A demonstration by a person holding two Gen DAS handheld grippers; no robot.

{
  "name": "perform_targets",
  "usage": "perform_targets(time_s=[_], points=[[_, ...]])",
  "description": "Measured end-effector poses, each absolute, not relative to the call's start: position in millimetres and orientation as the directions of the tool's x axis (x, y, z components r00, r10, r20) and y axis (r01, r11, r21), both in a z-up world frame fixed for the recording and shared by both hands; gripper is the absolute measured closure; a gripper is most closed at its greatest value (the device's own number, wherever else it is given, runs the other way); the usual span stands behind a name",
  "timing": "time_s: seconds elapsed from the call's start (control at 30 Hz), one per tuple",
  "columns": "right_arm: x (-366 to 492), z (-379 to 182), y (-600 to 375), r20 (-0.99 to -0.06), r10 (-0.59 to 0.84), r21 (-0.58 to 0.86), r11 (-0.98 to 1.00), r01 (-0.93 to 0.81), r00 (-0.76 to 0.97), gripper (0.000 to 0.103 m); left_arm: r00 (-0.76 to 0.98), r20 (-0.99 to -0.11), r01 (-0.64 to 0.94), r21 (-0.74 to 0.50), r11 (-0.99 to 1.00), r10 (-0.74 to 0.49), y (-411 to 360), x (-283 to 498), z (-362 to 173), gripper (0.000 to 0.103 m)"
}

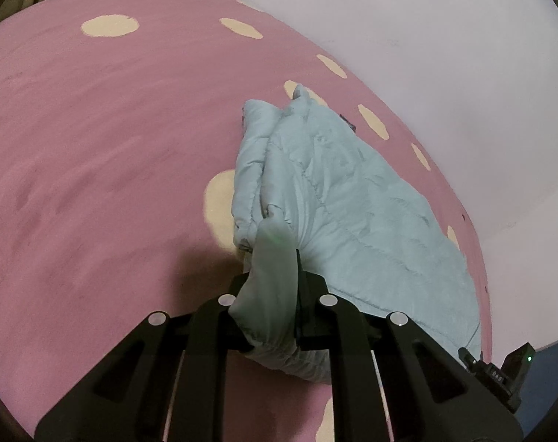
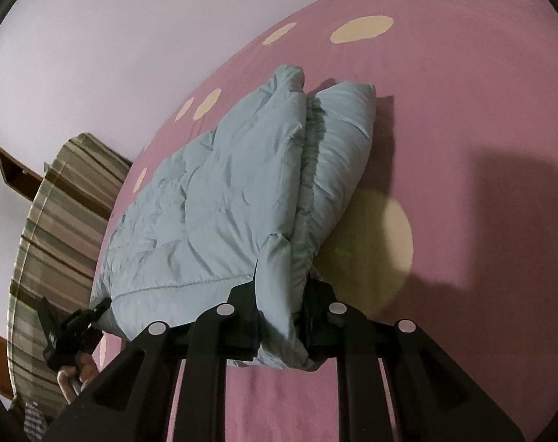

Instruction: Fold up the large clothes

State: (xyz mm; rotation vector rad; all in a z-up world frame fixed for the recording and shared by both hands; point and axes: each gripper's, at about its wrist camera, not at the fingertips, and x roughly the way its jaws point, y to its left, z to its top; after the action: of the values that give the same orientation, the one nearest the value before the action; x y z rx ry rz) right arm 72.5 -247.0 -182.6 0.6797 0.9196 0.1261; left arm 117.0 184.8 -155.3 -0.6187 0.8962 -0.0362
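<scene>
A pale blue quilted jacket (image 1: 352,202) lies folded lengthwise on a pink bed cover with cream dots (image 1: 94,147). My left gripper (image 1: 275,276) is shut on a bunched corner of its near edge, and cloth bulges between and under the fingers. In the right wrist view the same jacket (image 2: 212,202) stretches away to the left, and my right gripper (image 2: 280,287) is shut on the other near corner. Each gripper shows in the other's view: the right gripper (image 1: 499,372) at the lower right, the left gripper (image 2: 94,313) at the lower left, at the jacket's hem.
A lilac wall (image 1: 444,37) runs along the bed's far side. Striped fabric (image 2: 58,221) and a brown wooden piece (image 2: 13,169) lie beyond the bed's end. A hand (image 2: 76,372) grips the left tool. Bare pink cover (image 2: 463,110) spreads beside the jacket.
</scene>
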Motion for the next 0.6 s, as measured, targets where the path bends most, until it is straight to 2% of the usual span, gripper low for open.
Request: perform_targets(time_s=[0.2,0.6], points=[[55,-179,-240,-0.699,0.387,0.588,0.790,0.175,0.601,0.086,0.626,-0.732,-0.234,-0.506,0.830,-0.270,188,96,-153,0.091],[58,-198,-240,-0.714,0.370,0.573,0.796,0.194,0.594,0.085,0.610,-0.759,-0.227,-0.442,0.868,-0.227,180,107,-174,0.089]])
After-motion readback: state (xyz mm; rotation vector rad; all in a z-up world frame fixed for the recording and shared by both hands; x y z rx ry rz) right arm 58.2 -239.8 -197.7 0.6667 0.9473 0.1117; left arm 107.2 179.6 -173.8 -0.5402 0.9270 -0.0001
